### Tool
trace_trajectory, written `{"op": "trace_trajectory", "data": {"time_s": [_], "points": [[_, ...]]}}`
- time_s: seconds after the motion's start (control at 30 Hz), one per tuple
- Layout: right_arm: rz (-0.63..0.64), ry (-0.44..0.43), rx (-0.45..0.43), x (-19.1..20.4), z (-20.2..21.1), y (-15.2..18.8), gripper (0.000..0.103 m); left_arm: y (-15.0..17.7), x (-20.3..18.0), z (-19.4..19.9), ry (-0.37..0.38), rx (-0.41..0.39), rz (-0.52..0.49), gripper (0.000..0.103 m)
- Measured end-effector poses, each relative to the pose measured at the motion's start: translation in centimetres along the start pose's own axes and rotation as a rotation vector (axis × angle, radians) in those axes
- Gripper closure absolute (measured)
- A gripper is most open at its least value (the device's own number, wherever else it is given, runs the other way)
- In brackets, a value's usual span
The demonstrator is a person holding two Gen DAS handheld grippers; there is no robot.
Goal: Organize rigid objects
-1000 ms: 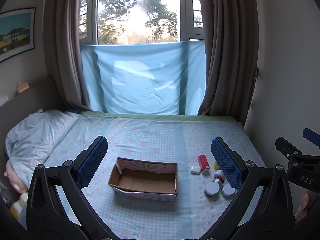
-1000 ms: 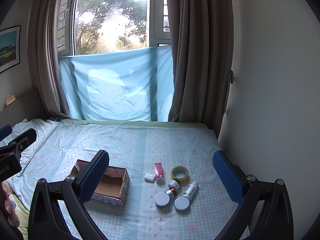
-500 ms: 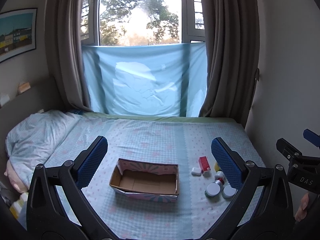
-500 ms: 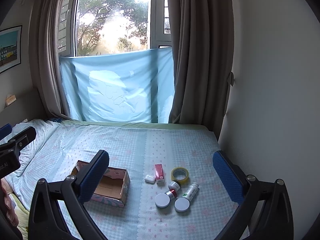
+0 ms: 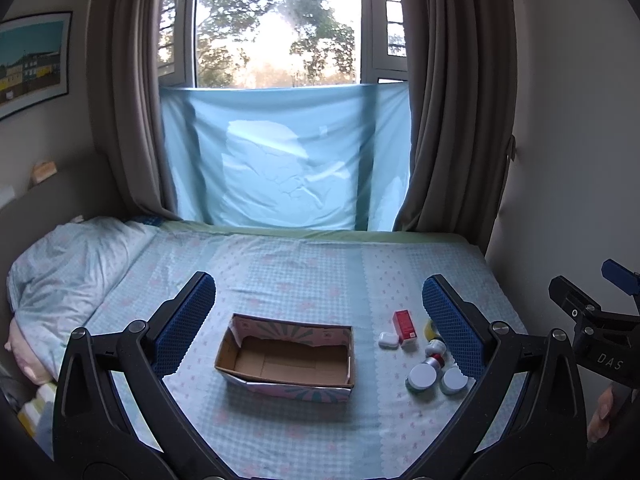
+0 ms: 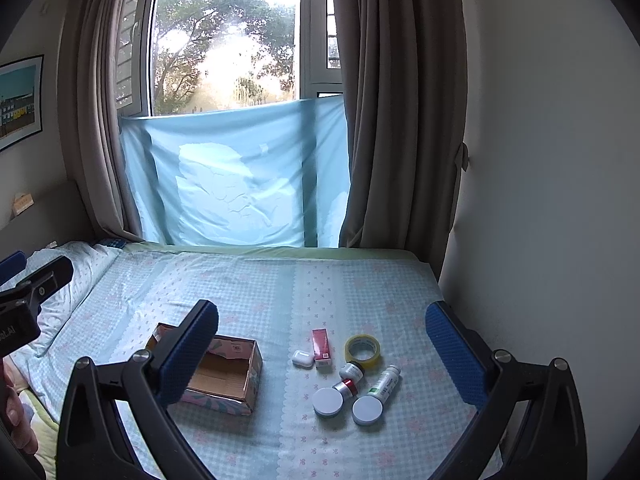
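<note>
1. Your bed (image 5: 304, 276) under the curtained window carries everything: the open cardboard box (image 5: 288, 356) sits mid-sheet, empty, with the loose items clustered just to its right.
2. Almost nothing has changed over the last second. Both views have only drifted slightly, so you have not started sorting and every item is outside the box.
3. Your left gripper (image 5: 318, 322) and right gripper (image 6: 322, 354) both hover above the bed with jaws spread wide, holding nothing.
4. The cluster holds a red carton (image 6: 321, 344), a white earbud case (image 6: 302, 358), a tape roll (image 6: 362, 351), small bottles and two round lidded jars (image 6: 347, 405).
5. Readable writing: only "DAS" on the right gripper's body in the left view; the item labels are too small to read.
</note>
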State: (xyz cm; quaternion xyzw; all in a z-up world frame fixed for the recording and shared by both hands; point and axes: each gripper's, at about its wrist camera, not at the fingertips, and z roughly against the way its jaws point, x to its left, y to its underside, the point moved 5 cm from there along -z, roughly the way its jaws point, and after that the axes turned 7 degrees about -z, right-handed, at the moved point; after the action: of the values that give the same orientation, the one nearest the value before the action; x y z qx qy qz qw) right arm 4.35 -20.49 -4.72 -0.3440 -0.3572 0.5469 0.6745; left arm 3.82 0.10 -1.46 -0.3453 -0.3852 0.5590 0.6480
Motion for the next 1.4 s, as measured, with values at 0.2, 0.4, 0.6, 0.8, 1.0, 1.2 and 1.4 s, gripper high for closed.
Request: {"op": "trace_trajectory", "data": {"time_s": [0.2, 0.4, 0.6, 0.8, 1.0, 1.2, 1.4], "points": [[-0.001, -0.004, 0.007, 0.0, -0.4, 0.0, 0.000, 0.0, 0.1, -0.9, 0.008, 0.023, -0.005, 0.000], [-0.025, 0.034, 0.057, -1.1, -2.9, 0.2, 0.000, 0.4, -0.7, -5.0, 0.046, 0.119, -0.025, 0.000], [-0.094, 0.117, 0.165, -4.6, -8.4, 2.1, 0.000, 2.5, -3.9, -13.1, 0.118, 0.255, -0.070, 0.000], [-0.158, 0.194, 0.308, -9.0, -15.9, 6.3, 0.000, 6.6, -10.1, -23.1, 0.201, 0.400, -0.134, 0.000], [-0.272, 0.221, 0.458, -13.7, -23.2, 10.9, 0.000, 10.2, -16.4, -32.3, 0.264, 0.553, -0.175, 0.000], [-0.383, 0.265, 0.602, -18.1, -29.1, 14.6, 0.000, 12.3, -21.1, -40.0, 0.298, 0.696, -0.204, 0.000], [-0.437, 0.291, 0.758, -20.3, -35.4, 18.1, 0.000, 15.3, -24.3, -47.5, 0.287, 0.829, -0.245, 0.001]]}}
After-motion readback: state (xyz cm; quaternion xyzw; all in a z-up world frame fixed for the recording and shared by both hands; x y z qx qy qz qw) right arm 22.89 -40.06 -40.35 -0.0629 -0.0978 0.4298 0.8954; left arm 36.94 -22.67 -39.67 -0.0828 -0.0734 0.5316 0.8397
